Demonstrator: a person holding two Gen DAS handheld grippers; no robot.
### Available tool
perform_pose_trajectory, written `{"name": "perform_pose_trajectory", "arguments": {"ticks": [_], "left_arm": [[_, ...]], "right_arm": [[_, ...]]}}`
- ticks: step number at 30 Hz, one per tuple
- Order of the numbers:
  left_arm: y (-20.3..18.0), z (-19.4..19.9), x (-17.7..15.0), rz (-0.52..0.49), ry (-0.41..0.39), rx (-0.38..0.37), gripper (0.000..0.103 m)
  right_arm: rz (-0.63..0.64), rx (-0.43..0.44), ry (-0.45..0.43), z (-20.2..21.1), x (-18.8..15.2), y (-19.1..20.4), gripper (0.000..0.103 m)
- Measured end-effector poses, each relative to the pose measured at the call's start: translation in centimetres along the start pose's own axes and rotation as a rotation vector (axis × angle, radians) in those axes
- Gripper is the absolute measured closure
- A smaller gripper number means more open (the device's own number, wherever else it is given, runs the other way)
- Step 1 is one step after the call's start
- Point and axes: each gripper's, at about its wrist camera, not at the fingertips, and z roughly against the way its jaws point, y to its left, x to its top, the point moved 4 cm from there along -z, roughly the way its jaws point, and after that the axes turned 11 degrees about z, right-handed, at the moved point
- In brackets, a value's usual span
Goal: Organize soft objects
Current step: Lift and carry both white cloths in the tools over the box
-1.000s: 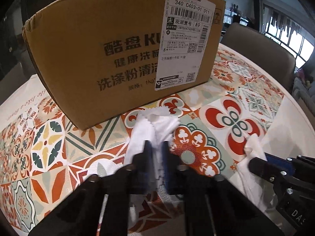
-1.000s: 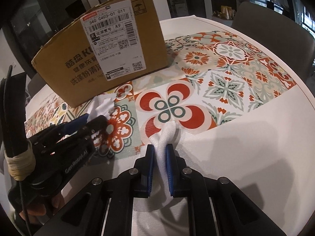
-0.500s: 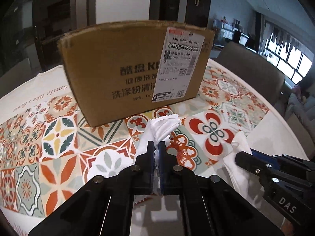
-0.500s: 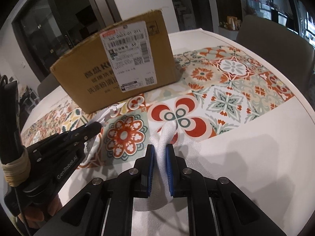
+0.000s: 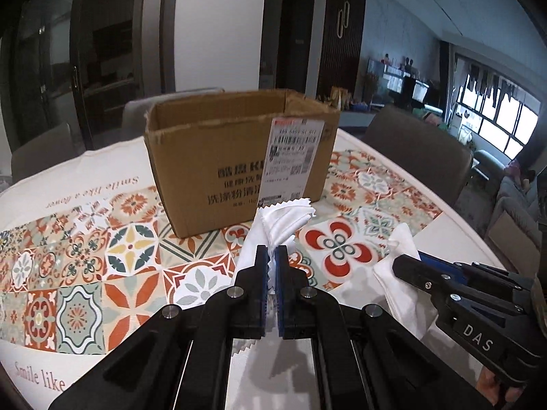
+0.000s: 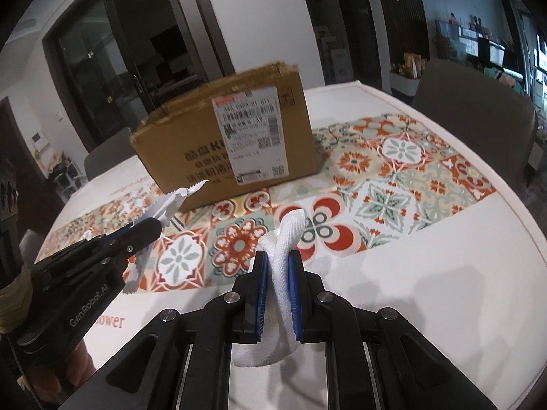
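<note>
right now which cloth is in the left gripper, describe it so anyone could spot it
Find the cardboard box on the patterned tablecloth. Just in front of it, the left gripper is shut on a thin white cloth. Its zigzag pinked edge sets it apart from the thicker woven cloth clamped in the right gripper.

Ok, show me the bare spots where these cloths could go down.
Free: the white tablecloth margin right of the right gripper, and the tiled stretch left of the cardboard box. Crowded: the strip before the box, around the left gripper.
</note>
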Motion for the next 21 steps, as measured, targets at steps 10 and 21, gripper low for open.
{"name": "perform_pose_trajectory", "arguments": {"ticks": [10, 21], "left_arm": [[-1.1, 3.9, 1.3, 0.018, -0.08, -0.021, 0.097], [-1.4, 6.3, 4.3, 0.024, -0.188, -0.031, 0.097]], "right_arm": [[0.027, -0.001, -0.084, 3.0, 1.6, 0.3, 0.089], [0.071, 0.015, -0.196, 4.9, 5.4, 0.4, 0.089]]}}
